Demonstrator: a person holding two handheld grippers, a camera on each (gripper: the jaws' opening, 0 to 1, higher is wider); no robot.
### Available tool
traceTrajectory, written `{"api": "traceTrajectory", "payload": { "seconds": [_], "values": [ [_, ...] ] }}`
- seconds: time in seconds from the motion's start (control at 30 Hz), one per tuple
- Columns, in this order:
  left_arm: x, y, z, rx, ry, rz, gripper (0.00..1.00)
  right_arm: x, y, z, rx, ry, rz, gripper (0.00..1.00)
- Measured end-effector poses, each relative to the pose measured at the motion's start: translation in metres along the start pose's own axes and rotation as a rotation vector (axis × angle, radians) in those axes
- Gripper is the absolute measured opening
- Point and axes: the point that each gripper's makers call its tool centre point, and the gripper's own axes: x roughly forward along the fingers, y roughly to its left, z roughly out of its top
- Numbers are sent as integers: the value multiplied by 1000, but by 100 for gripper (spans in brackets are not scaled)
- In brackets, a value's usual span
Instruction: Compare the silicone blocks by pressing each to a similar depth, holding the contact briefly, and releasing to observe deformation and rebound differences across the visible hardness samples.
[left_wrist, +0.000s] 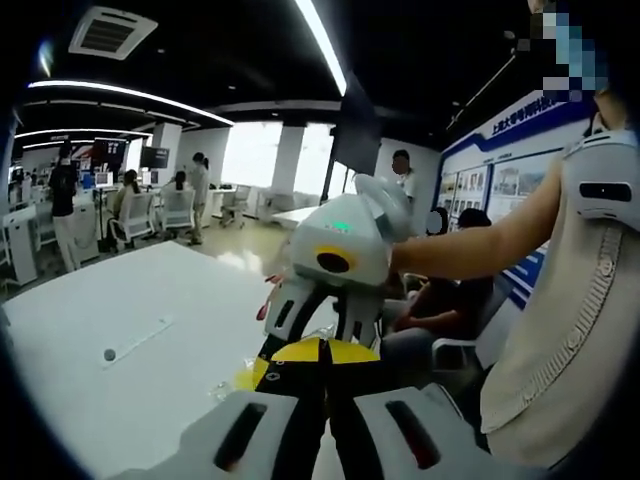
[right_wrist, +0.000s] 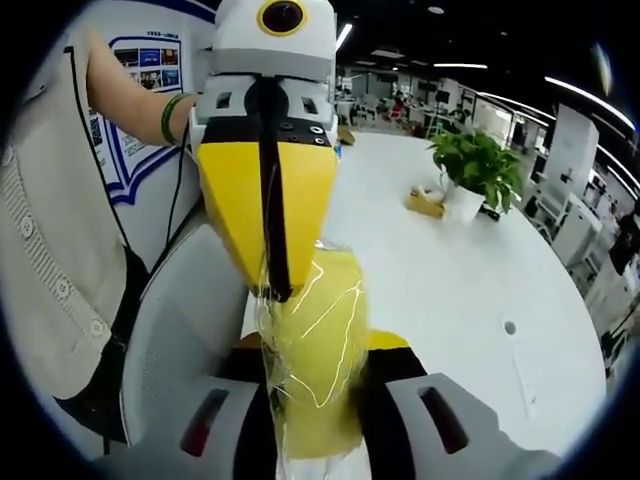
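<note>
White worktop (right_wrist: 470, 270) long, running back through open office. Person in cream knit vest (left_wrist: 560, 330) beside it, one gripper in each hand. Blue-and-white wall board (left_wrist: 500, 180) behind, Chinese heading too small to read. Potted green plant (right_wrist: 475, 160) in white pot far down worktop. Left gripper (right_wrist: 268, 285) with yellow jaws pressed together, tips pinching clear wrap at top edge of yellow silicone block (right_wrist: 318, 350). Right gripper (right_wrist: 320, 400) jaws clamped on same block from either side, block lifted above worktop edge.
</note>
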Motion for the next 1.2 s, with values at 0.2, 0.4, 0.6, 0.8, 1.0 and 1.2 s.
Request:
{"api": "traceTrajectory", "payload": {
  "seconds": [0.2, 0.4, 0.6, 0.8, 1.0, 1.2],
  "values": [
    [2, -1, 0, -9, -4, 4, 0, 1, 2, -2, 16, 4, 11, 26],
    [1, 5, -3, -50, -23, 7, 0, 2, 2, -5, 21, 4, 0, 33],
    [3, 11, -12, -61, -16, 14, 0, 2, -4, -8, 39, -18, -34, 42],
    [5, 19, -22, -78, -9, 16, 0, 2, -10, -14, 46, -34, -85, 49],
    [5, 34, -36, -126, -14, 37, 0, -4, -15, -27, 122, -77, -195, 61],
    [5, 57, -59, -194, -18, 76, 0, -16, -14, -42, 205, -158, -325, 67]
  ]
}}
